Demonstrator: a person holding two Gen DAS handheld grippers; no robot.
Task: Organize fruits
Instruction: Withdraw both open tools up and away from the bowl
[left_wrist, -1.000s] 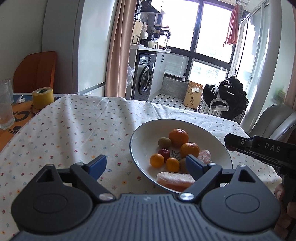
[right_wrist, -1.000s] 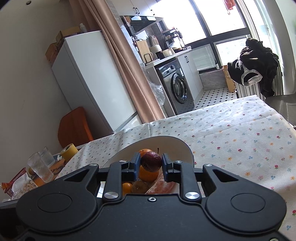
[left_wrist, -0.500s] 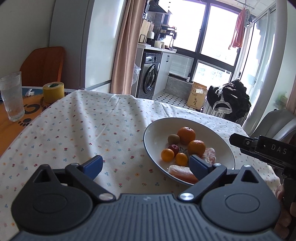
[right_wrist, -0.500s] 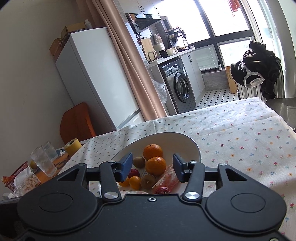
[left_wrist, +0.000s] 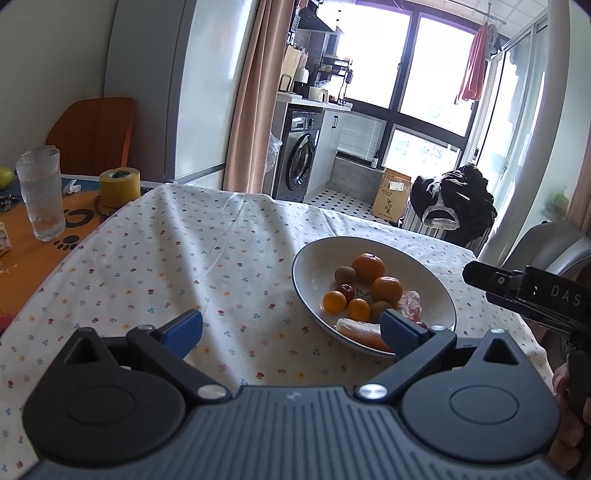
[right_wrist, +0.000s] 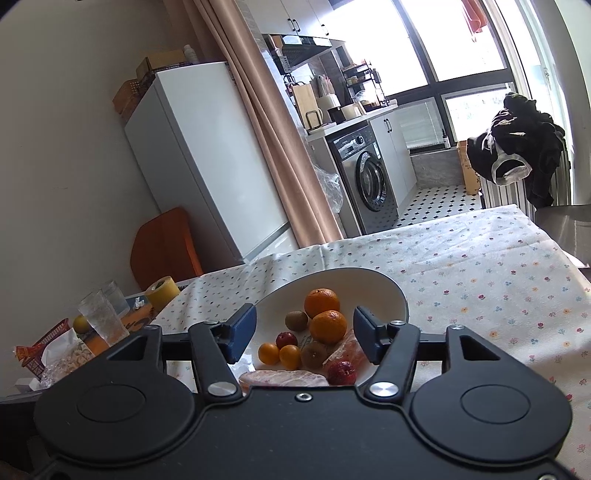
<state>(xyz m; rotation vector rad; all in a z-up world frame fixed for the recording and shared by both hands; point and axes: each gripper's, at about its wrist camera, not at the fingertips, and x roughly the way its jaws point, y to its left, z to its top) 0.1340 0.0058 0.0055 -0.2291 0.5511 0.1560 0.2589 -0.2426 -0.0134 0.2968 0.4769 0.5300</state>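
Right now: both tools hang above the surface (left_wrist: 192, 258), neither carrying anything.
Left tool (left_wrist: 291, 326): fingers spread wide, empty, just short of the bowl's near rim.
Right tool (right_wrist: 303, 334): fingers apart, nothing between them, poised over the bowl (right_wrist: 384, 288).
Fruit: all in the bowl toward the surface's right edge — two big oranges (right_wrist: 322, 302), two small ones (right_wrist: 268, 352), kiwis (right_wrist: 296, 320), a red fruit (right_wrist: 341, 372) at the near rim, wrapped pieces (right_wrist: 284, 377) alongside.
Done: by my read, the gathering looks finished.
Left: no loose fruit visible on the cloth; maybe tidying.
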